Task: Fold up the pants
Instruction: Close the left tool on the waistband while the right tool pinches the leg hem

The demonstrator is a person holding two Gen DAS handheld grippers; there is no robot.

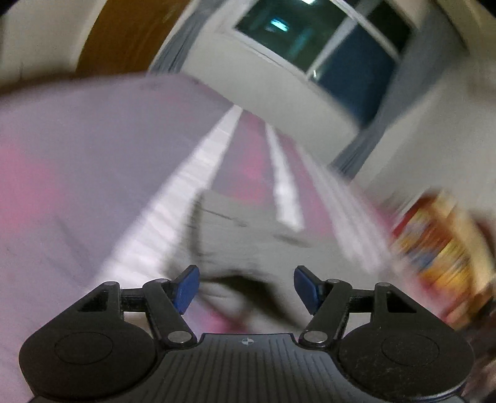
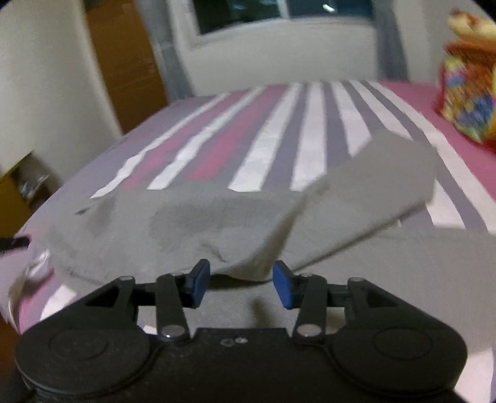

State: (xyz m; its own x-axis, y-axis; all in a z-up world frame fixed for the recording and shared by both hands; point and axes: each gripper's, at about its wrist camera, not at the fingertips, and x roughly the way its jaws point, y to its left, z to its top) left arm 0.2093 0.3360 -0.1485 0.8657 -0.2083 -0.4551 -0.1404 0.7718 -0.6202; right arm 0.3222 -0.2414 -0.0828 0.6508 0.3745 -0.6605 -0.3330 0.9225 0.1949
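Light grey pants [image 2: 217,223] lie spread across a bed with a pink, grey and white striped sheet [image 2: 279,139]. One part of the cloth [image 2: 387,179] is raised and folded over at the right. My right gripper [image 2: 241,285] stands open just before the near edge of the pants, with nothing between its blue pads [image 2: 283,288]. The left wrist view is blurred and tilted. There the grey pants [image 1: 248,229] lie ahead of my left gripper [image 1: 246,290], which is open with no cloth pressed between its blue pads [image 1: 187,288].
A colourful bag or toy [image 2: 465,102] sits on the bed at the right and shows blurred as a colourful bag [image 1: 440,254] in the left view. A window [image 2: 279,12] and white wall stand behind the bed. A brown wooden door [image 2: 124,68] is at the left.
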